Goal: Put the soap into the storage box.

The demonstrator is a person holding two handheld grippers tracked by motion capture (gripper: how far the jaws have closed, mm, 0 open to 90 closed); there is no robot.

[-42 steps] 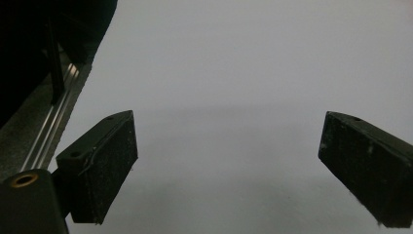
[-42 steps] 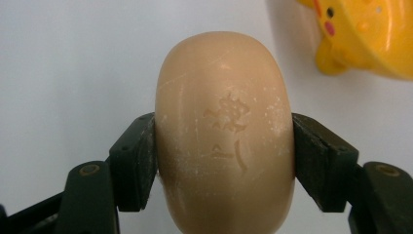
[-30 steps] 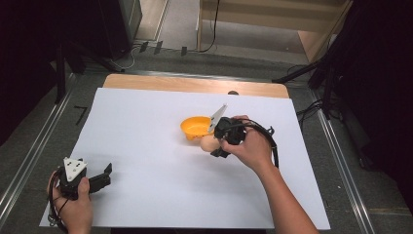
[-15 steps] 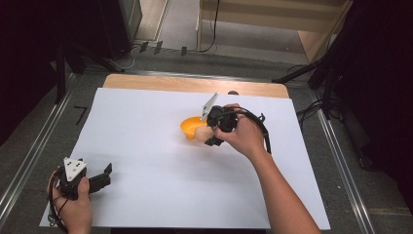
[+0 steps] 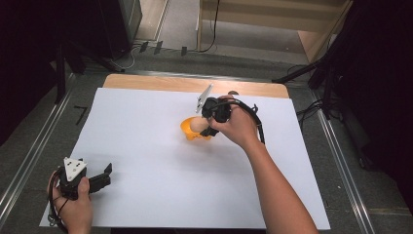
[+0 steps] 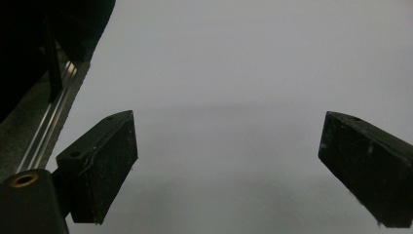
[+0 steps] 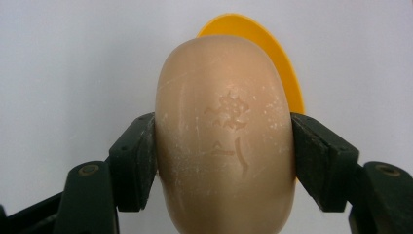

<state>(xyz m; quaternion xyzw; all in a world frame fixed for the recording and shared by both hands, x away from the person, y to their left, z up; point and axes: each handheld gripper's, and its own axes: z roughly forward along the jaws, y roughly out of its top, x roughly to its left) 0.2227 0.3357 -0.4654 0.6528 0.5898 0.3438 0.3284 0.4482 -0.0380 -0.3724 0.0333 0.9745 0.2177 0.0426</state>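
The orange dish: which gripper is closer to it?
Right. The right gripper hangs at the orange dish, holding a soap bar. The left gripper waits far off, open.

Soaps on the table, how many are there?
1. The one soap, a tan bar, is clamped between the right gripper's jaws, held just over the orange dish near the middle of the white table. More could hide behind the hand.

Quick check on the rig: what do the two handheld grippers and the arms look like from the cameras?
Both are black. The left gripper carries a grey three-cornered plate with dark dots on top; its blocky jaw pads look scuffed with pale dust. The right gripper has a similar pale plate and a black cable looping behind the hand. Both forearms are bare, no sleeves or gloves.
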